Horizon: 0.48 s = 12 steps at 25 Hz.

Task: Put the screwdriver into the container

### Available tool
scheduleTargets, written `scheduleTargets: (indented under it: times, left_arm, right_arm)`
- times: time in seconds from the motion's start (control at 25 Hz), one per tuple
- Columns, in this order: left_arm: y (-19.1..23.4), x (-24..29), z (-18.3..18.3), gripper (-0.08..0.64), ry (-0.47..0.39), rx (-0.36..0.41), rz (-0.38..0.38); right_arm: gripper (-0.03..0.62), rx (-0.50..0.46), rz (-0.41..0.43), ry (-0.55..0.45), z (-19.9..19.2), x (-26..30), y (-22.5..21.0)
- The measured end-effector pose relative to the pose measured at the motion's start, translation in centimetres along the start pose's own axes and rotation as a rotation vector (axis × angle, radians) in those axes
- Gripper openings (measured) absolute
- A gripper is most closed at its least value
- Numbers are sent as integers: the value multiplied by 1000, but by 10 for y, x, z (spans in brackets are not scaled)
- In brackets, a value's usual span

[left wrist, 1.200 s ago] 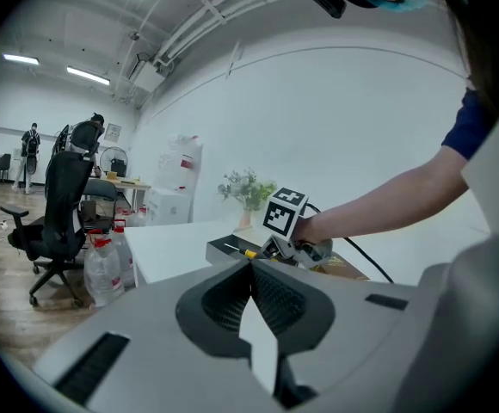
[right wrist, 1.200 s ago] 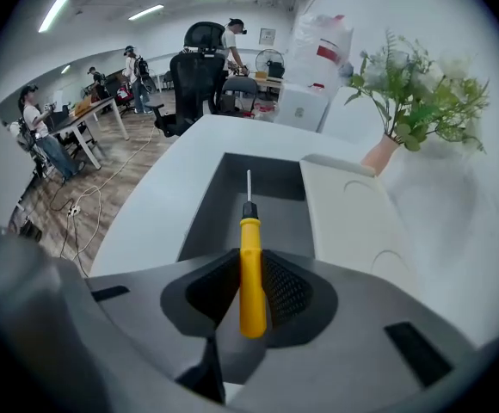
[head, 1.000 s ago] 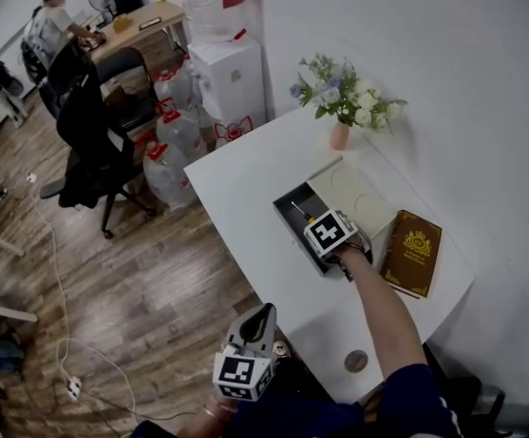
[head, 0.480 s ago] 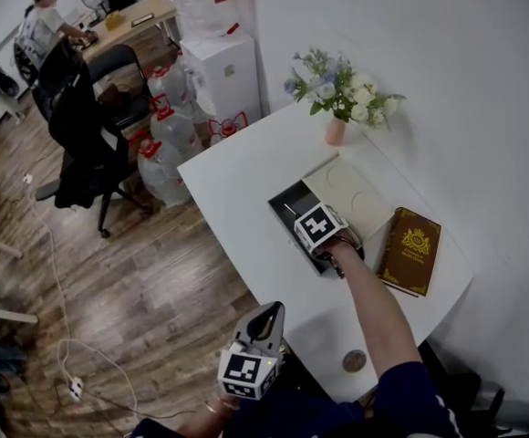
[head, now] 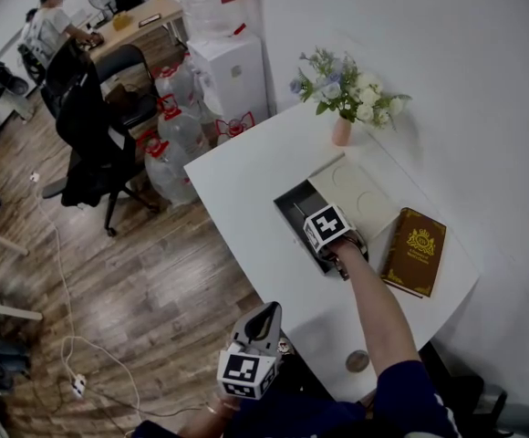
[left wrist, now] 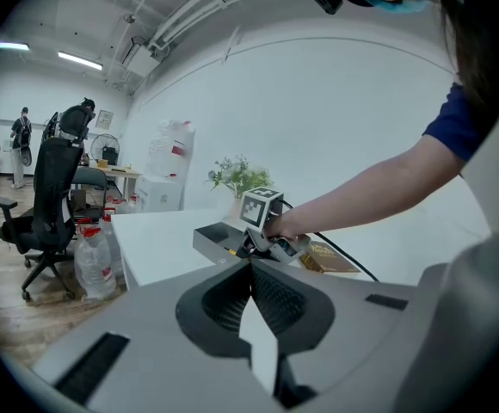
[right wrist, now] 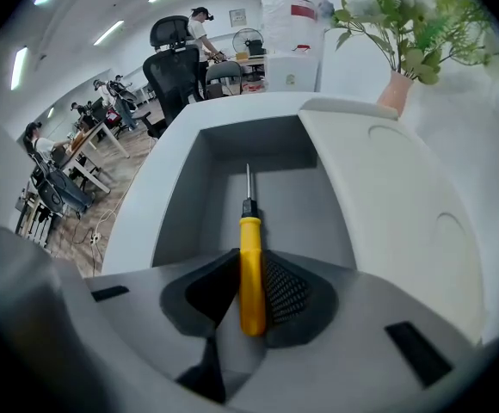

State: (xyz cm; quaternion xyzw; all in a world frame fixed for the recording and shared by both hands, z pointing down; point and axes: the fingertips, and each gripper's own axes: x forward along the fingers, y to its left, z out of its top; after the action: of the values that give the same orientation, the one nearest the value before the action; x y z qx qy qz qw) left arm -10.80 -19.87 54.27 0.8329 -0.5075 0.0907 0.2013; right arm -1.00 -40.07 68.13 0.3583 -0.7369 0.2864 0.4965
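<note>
A yellow-handled screwdriver (right wrist: pixel 250 256) is clamped by its handle in my right gripper (right wrist: pixel 251 282). Its metal shaft points forward over the floor of the open grey container (right wrist: pixel 310 218). From the head view, that gripper (head: pixel 319 231) hangs over the near end of the container (head: pixel 292 210) on the white table. My left gripper (head: pixel 266 311) is low beside the table's near edge, away from the container. In the left gripper view its jaws (left wrist: pixel 250 265) meet with nothing between them, and the right gripper (left wrist: pixel 254 246) shows ahead at the container (left wrist: pixel 211 237).
A cream lid (head: pixel 360 190) lies along the container's right side. A brown book (head: pixel 418 249) sits further right, a pink vase of flowers (head: pixel 342 126) at the back, a small round disc (head: pixel 357 360) near the front edge. Water jugs (head: pixel 178 130) and an office chair (head: pixel 91 126) stand on the floor to the left.
My right gripper has stayed over the container with the screwdriver, shifting only slightly. The left gripper has hardly moved.
</note>
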Motion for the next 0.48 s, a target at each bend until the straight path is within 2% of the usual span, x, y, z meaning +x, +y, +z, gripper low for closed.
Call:
scheduleTargets:
  times: [0.28, 0.48]
  left_arm:
    - [4, -5, -3, 17, 3, -1, 6]
    - [9, -13, -9, 17, 19, -9, 20]
  right_arm:
    - [106, -15, -7, -33, 4, 3, 2]
    - [152, -3, -6, -85, 9, -6, 4]
